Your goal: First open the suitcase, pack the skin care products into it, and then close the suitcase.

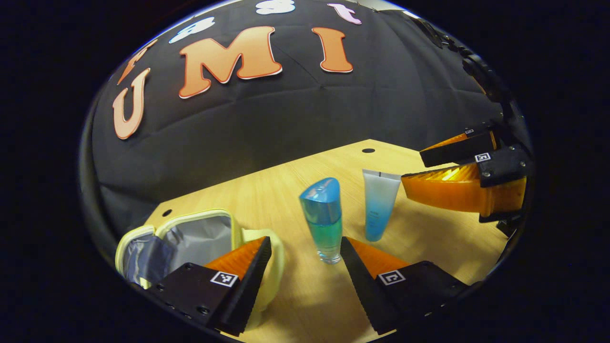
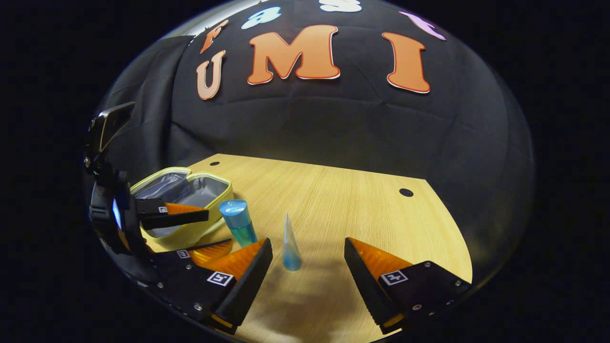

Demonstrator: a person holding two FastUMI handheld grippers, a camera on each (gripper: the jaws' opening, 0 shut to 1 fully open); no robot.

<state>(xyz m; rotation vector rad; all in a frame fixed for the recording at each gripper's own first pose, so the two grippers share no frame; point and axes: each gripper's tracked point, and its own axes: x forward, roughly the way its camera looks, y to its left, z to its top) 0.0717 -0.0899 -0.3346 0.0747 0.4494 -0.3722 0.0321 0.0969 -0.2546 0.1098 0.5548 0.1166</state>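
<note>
A small yellow case (image 1: 190, 238) with a grey lining lies open on the wooden table, its lid folded back; it also sits at the left in the right gripper view (image 2: 190, 200). A blue bottle (image 1: 324, 219) stands upright just ahead of my open left gripper (image 1: 305, 252), slightly right of the gap's middle. A pale blue tube (image 1: 379, 205) stands on its cap behind it. In the right gripper view the tube (image 2: 290, 243) stands just ahead of my open right gripper (image 2: 307, 252), and the bottle (image 2: 238, 221) is to its left. The right gripper (image 1: 443, 166) reaches in at the right, open.
The wooden table (image 2: 343, 200) runs back to the black cloth wall, with round holes near its far corners (image 2: 406, 192). The left gripper (image 2: 186, 233) shows between the case and the bottle, with a device mounted above it (image 2: 107, 126).
</note>
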